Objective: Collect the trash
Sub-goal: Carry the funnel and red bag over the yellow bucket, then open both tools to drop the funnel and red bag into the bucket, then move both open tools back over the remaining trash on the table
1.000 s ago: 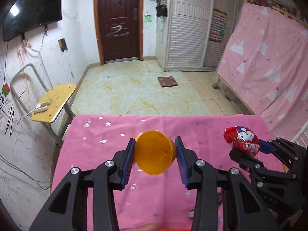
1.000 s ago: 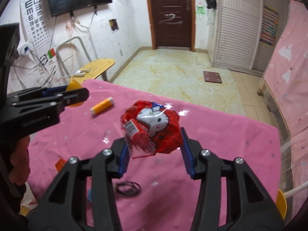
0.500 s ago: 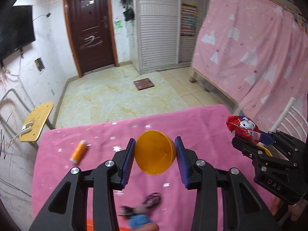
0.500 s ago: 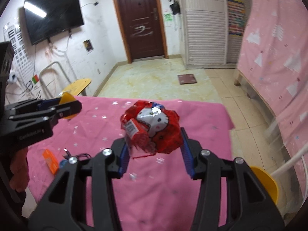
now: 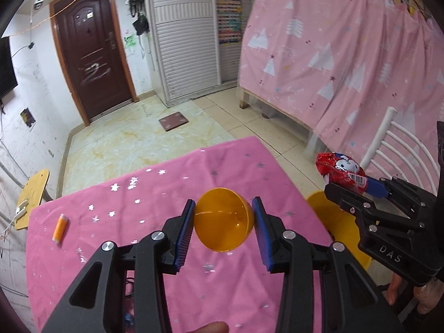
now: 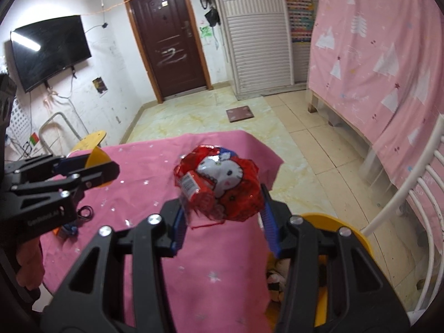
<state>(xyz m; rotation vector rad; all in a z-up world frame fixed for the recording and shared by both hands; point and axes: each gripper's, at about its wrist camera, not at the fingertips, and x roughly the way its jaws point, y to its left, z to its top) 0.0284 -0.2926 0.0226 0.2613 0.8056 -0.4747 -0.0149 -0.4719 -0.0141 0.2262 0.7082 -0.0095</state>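
A home bedroom: wall television [image 6: 50, 52], louvred wardrobe [image 5: 186, 41], pink-curtained bed [image 5: 347, 63], scribbled walls.

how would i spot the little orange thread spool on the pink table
Start at the pink star-print tablecloth and go to its left side. The small orange thread spool lies there alone on its side, cylindrical with white ends, unlike the larger round orange plastic half-shell.

Dark door [image 6: 169, 47], wall television [image 6: 50, 52], white slatted wardrobe [image 6: 258, 36], pink curtain [image 6: 374, 55].
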